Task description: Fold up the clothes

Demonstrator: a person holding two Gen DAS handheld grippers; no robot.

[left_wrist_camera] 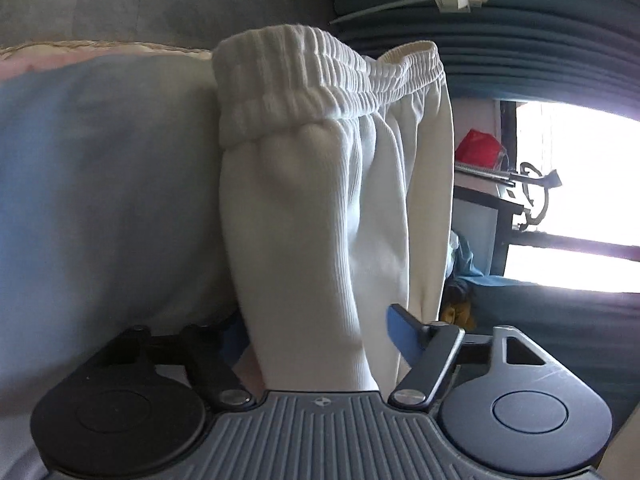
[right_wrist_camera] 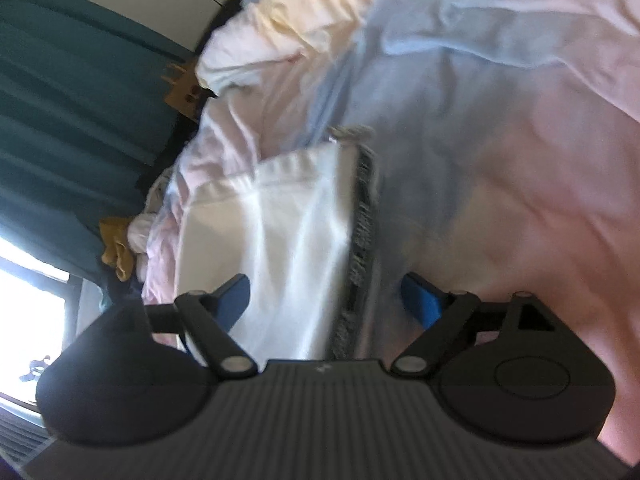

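- Left claw (left_wrist_camera: 320, 332): its jaws stand partly apart with a thick fold of the white pants (left_wrist_camera: 320, 200) filling the gap between them. The right blue pad (left_wrist_camera: 402, 334) presses against the cloth's edge; the left pad is mostly hidden behind the fabric, so the jaws look clamped on the pants.
- The pants run straight ahead of this claw, with the ribbed elastic waistband (left_wrist_camera: 320, 76) at the far end, bunched and folded over.
- To the left of the left claw lies a pale blue sheet (left_wrist_camera: 100, 180); to the right are teal curtains (left_wrist_camera: 540, 52) and a bright window (left_wrist_camera: 576, 184).
- Right claw (right_wrist_camera: 326, 300): jaws wide apart, both blue pads (right_wrist_camera: 420, 300) in view, holding nothing.
- White pants (right_wrist_camera: 280, 240) lie just ahead of the right claw, between and beyond the pads, nearer the left one. The view is blurred, so I cannot tell whether that pad touches the cloth.
- A dark patterned band (right_wrist_camera: 360, 236) runs along the pants' right edge, pointing away from the claw.
- Beyond and to the right of the right claw spreads a rumpled pink and blue sheet (right_wrist_camera: 520, 160); a yellow cloth (right_wrist_camera: 116, 252) sits to the left, near the curtains (right_wrist_camera: 60, 100).
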